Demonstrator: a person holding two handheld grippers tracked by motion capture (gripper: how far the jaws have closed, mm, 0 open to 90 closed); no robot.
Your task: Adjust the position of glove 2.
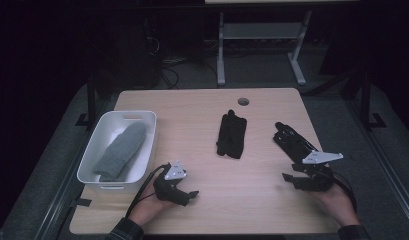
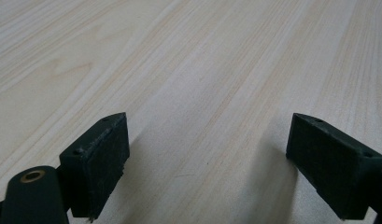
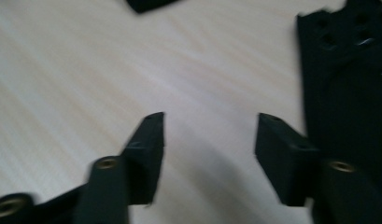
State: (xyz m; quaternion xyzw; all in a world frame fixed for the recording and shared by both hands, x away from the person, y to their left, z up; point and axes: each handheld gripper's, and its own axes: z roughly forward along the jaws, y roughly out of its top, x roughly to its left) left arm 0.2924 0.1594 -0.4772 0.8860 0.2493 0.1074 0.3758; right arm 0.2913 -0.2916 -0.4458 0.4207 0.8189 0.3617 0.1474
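Observation:
A pair of black gloves (image 1: 231, 134) lies mid-table. Another black glove (image 1: 292, 141) lies at the right, just beyond my right gripper (image 1: 288, 178). In the right gripper view that glove (image 3: 352, 93) sits to the right of the jaws, and the right gripper (image 3: 209, 140) is open over bare wood with nothing between its pads. My left gripper (image 1: 192, 196) rests near the front edge, to the right of the white bin (image 1: 92, 150). In the left gripper view it (image 2: 207, 154) stands wide open above bare tabletop. A grey mitten (image 1: 121, 150) lies inside the bin.
The light wooden table (image 1: 202, 110) has a round cable hole (image 1: 243, 101) near its far edge. A white desk frame (image 1: 221, 45) stands on the dark floor behind. A corner of the middle gloves (image 3: 146, 4) peeks in at the top of the right gripper view.

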